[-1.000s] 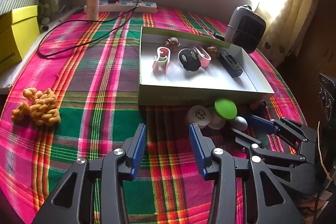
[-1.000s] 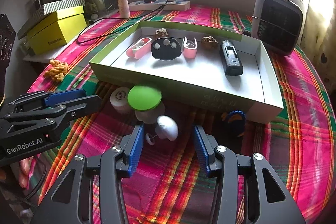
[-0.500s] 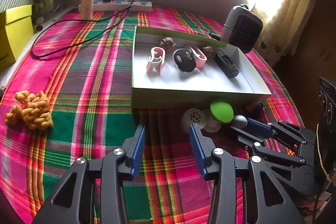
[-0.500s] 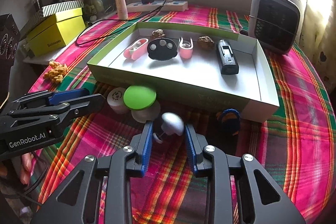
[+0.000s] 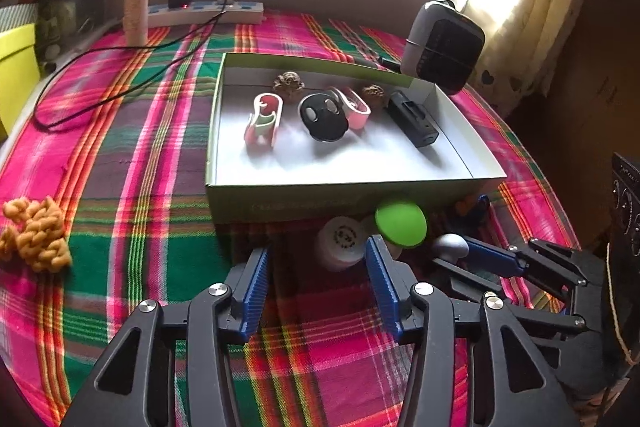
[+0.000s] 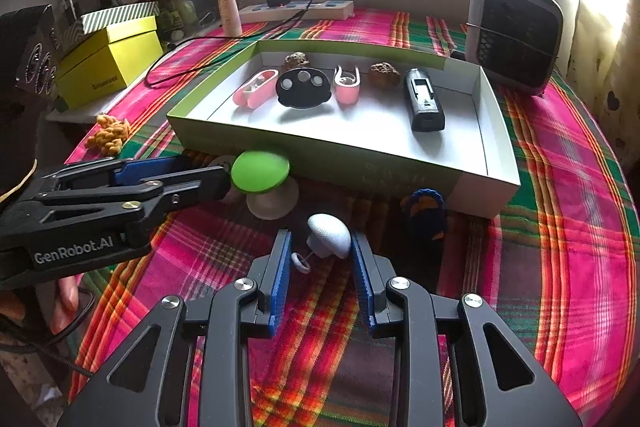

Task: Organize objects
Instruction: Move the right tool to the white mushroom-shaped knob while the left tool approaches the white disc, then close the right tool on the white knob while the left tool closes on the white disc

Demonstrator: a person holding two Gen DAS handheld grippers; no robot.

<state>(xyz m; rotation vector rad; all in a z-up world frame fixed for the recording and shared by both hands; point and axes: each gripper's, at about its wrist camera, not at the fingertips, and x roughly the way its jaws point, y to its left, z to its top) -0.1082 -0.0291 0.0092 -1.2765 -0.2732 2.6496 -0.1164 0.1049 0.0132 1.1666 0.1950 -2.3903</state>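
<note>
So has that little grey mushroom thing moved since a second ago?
Yes. In the right wrist view the grey mushroom now sits between the right gripper fingers, raised toward the green-topped mushroom; before, it lay on the cloth with the fingers wide apart.

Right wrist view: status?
Right gripper shut on grey knob. Left gripper opening, empty, by white disc. Tray just ahead; path clear.

The right gripper point(image 6: 318, 247) fingers point(image 6: 280, 259) seem closed on a small white knob point(image 6: 329, 230) beside the tray point(image 6: 320, 151).
</note>
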